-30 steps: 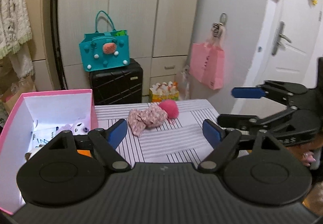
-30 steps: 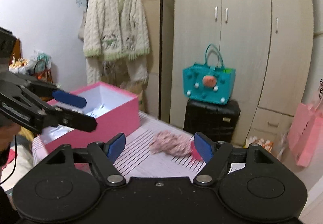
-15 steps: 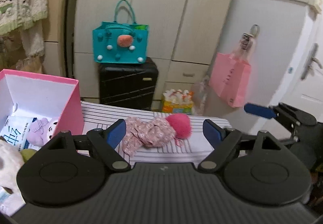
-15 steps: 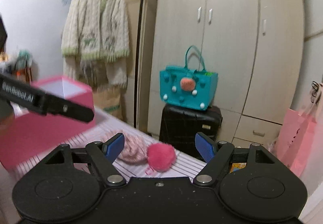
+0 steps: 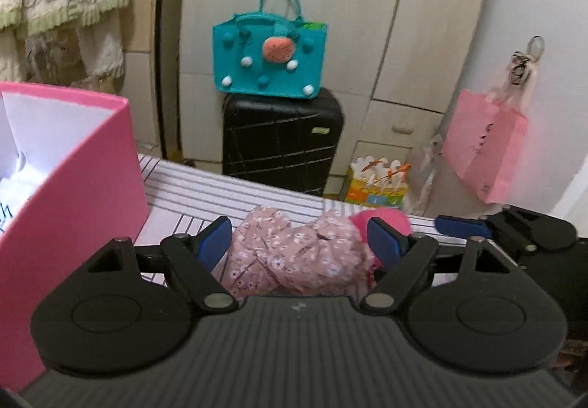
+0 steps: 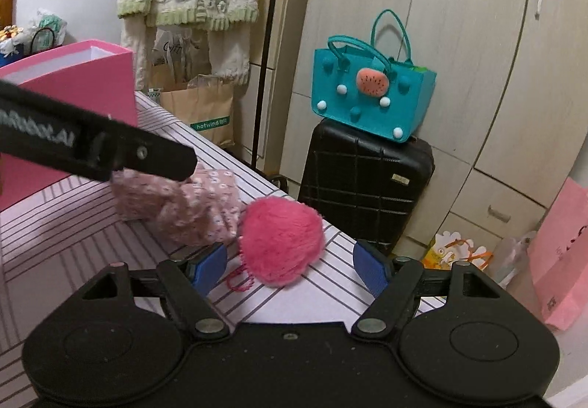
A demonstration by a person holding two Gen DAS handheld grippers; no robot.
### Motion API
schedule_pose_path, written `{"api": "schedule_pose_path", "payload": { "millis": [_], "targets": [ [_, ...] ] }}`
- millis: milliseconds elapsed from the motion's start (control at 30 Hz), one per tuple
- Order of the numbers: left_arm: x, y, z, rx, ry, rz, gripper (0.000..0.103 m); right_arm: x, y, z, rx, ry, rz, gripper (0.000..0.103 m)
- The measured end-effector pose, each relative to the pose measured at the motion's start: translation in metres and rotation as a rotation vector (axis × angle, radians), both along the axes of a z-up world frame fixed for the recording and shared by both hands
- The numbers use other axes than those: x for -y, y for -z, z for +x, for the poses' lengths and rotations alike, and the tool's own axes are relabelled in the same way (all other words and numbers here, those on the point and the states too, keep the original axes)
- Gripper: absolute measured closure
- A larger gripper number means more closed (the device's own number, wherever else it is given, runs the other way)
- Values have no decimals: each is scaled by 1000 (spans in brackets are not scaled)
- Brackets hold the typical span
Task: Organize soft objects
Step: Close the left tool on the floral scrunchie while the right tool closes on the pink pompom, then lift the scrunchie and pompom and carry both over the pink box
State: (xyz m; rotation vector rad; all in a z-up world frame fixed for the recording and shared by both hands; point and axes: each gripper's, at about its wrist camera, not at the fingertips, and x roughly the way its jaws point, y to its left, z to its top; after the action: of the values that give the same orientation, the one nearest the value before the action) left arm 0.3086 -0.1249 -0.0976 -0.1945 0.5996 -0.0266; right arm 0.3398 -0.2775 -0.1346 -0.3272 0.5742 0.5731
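Left gripper gapes wide around the floral cloth; right gripper gapes wide, pink pompom between its pads, untouched.

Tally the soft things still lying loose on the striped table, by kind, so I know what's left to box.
Floral fabric piece: 1
Pink fluffy pompom: 1
Total: 2
Both lie side by side on the striped table, outside the pink box.
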Motion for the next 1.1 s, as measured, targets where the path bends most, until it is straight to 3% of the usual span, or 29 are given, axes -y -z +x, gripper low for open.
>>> {"api": "schedule_pose_path", "payload": {
  "millis": [133,300,433,600,767,1100],
  "targets": [
    [-3,14,14,-43,-27,-14,23,3,5,10,-14,-12,24,26],
    [-3,26,21,-106,-2,-24,23,1,14,23,-92,-23,75,48],
    [-1,33,23,-103,-14,-31,23,1,17,25,-102,-29,114,58],
    [2,38,26,-128,17,-18,59,0,18,21,-106,-33,126,73],
    [3,39,22,-115,0,-6,76,0,17,17,-122,-13,153,74],
    [-2,34,5,-97,5,-17,83,16,9,-9,-145,100,255,74]
  ]
}}
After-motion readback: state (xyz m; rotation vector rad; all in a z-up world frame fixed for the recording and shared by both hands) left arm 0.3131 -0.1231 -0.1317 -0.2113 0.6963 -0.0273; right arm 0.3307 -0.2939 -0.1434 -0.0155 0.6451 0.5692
